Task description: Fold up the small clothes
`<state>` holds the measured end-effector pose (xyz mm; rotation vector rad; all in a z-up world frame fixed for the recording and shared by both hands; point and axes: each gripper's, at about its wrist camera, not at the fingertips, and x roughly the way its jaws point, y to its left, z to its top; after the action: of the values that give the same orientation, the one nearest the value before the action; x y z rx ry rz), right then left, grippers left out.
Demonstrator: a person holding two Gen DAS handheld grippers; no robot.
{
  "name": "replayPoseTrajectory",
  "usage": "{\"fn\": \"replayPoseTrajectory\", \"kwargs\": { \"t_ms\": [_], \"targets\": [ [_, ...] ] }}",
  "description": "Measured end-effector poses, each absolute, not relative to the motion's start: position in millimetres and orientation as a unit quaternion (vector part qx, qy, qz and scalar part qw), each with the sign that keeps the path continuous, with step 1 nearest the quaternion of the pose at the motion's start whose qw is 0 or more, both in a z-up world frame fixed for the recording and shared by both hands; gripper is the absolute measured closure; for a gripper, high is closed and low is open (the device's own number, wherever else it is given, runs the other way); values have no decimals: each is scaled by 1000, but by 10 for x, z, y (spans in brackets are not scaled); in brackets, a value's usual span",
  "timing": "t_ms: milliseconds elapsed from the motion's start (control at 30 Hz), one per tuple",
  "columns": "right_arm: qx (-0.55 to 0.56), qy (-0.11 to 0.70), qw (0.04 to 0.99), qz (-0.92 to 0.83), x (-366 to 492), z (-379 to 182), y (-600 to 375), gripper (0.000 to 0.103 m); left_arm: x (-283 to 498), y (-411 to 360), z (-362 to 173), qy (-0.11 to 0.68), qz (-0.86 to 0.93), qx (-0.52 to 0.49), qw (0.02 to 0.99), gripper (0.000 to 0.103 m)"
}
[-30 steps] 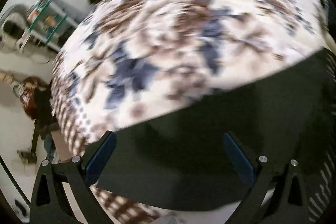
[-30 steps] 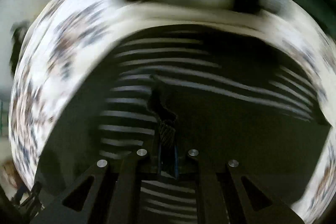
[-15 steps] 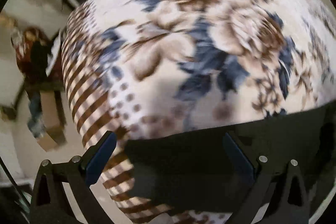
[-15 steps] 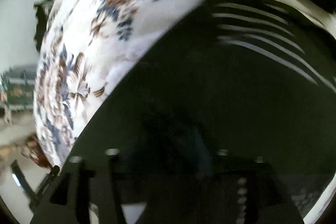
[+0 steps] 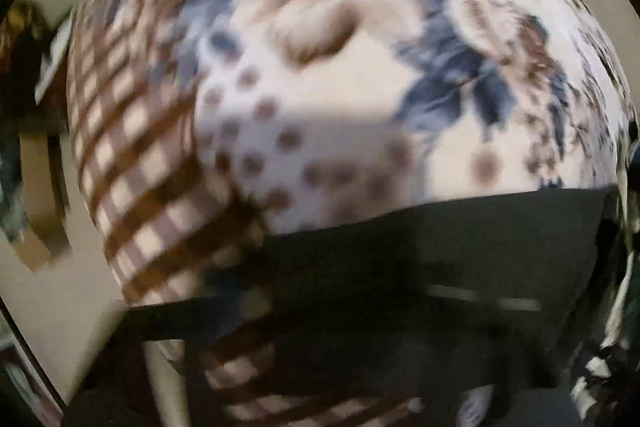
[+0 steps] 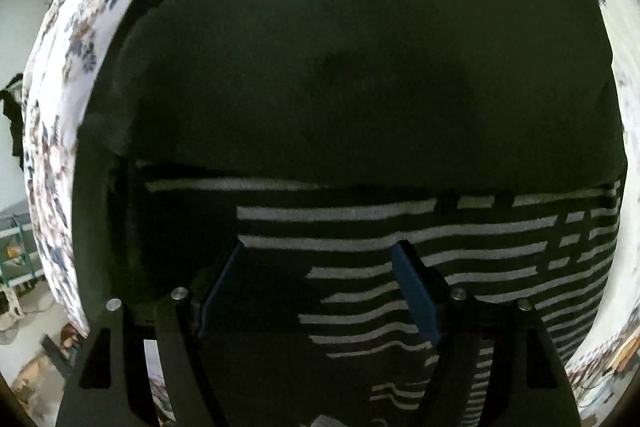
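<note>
The right claw [image 6: 320,287] stands with its blue-padded fingers [image 6: 416,291] apart, nothing between them; directly beneath and ahead of it lies the dark garment [image 6: 360,75], its plain dark panel folded over the white-striped part [image 6: 460,251] that reaches under the claw's right finger; the garment rests on a floral blanket [image 6: 56,107], which shows as a pale band around it to the claw's left and right. The left wrist view is heavily blurred; the left claw's fingers cannot be made out, so whether they are apart or together cannot be told; the garment's dark edge [image 5: 460,239] fills the near part of the view, with the flowered and checked blanket [image 5: 320,67] beyond it.
</note>
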<state>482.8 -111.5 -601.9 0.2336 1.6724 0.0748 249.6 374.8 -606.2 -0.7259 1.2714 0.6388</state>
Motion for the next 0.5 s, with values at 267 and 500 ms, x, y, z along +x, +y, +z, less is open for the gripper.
{"fn": "replayPoseTrajectory", "kwargs": {
  "t_ms": [267, 500],
  "targets": [
    [76, 725, 683, 44, 4743, -5961, -863, 26, 2631, 4476, -5316, 415, 277, -435, 750, 100],
    [61, 711, 700, 12, 4839, -5976, -734, 24, 2865, 4969, -5567, 399, 265, -463, 746, 99]
  ]
}}
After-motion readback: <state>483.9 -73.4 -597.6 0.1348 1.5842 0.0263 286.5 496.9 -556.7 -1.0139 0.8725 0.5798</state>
